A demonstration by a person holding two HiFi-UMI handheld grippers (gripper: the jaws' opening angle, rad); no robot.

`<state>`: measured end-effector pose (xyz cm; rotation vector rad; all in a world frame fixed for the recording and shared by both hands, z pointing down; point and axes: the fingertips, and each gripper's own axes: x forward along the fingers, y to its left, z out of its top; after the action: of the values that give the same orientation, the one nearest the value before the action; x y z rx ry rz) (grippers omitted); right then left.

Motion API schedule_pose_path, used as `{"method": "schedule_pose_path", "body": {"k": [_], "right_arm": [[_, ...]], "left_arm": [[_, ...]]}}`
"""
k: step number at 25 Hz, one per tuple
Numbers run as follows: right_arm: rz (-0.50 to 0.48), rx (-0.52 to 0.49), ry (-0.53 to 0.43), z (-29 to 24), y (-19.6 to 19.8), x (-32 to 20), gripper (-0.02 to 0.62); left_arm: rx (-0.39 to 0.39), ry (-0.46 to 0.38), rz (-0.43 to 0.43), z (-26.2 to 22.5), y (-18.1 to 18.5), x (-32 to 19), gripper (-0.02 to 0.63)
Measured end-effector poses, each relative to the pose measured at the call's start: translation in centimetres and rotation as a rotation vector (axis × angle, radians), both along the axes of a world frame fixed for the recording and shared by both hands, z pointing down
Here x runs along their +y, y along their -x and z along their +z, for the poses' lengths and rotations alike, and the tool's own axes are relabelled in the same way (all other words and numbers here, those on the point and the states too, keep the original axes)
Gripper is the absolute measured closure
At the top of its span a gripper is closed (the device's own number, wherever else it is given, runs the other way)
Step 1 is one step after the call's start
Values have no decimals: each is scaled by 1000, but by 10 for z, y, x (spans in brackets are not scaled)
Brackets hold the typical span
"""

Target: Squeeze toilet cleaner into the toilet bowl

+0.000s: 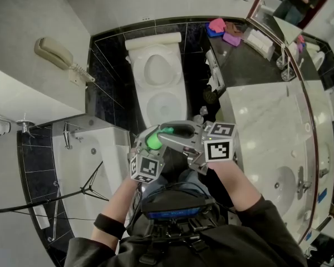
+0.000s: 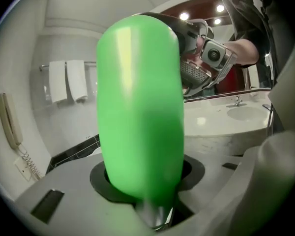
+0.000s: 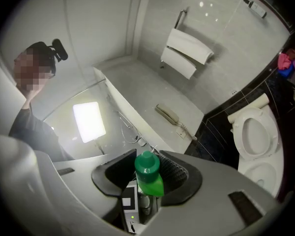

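Left gripper [image 1: 148, 147] grasps the green bottle [image 1: 153, 140] by its body; right gripper [image 1: 170, 131] clenched on its cap [image 3: 147, 162]; toilet [image 1: 138, 65] open beyond, near the desk [image 1: 256, 110].

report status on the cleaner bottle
left gripper clamped on green cleaner bottle. right gripper on its cap, cap on. toilet bowl open ahead, path clear.

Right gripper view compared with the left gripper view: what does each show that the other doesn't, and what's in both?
Only the right gripper view shows the toilet and the bottle's cap. Only the left gripper view shows the sink and counter. Both show the green bottle between the jaws, the wall phone and hanging towels.
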<state>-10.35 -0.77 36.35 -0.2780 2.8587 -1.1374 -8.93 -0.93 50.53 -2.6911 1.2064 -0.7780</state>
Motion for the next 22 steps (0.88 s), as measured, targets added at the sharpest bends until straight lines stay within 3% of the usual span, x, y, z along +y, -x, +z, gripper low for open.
{"method": "schedule_pose_path", "body": {"k": [8, 13, 15, 18, 20, 22], "right_arm": [[44, 31, -15, 6, 2, -5, 420], [38, 6, -89, -2, 3, -6, 295], [17, -26, -181, -10, 2, -4, 287], [-34, -101, -321, -28, -2, 6, 288], [-62, -141, -384, -40, -4, 10, 288], [-82, -169, -449, -48, -6, 12, 288]], "left_arm": [[25, 40, -20, 13, 3, 2, 413], [69, 70, 15, 5, -3, 3, 414], [146, 131, 106, -7, -11, 9, 414], [275, 278, 338, -22, -27, 36, 413], [293, 331, 477, -33, -33, 54, 414], [325, 373, 558, -41, -34, 65, 413]]}}
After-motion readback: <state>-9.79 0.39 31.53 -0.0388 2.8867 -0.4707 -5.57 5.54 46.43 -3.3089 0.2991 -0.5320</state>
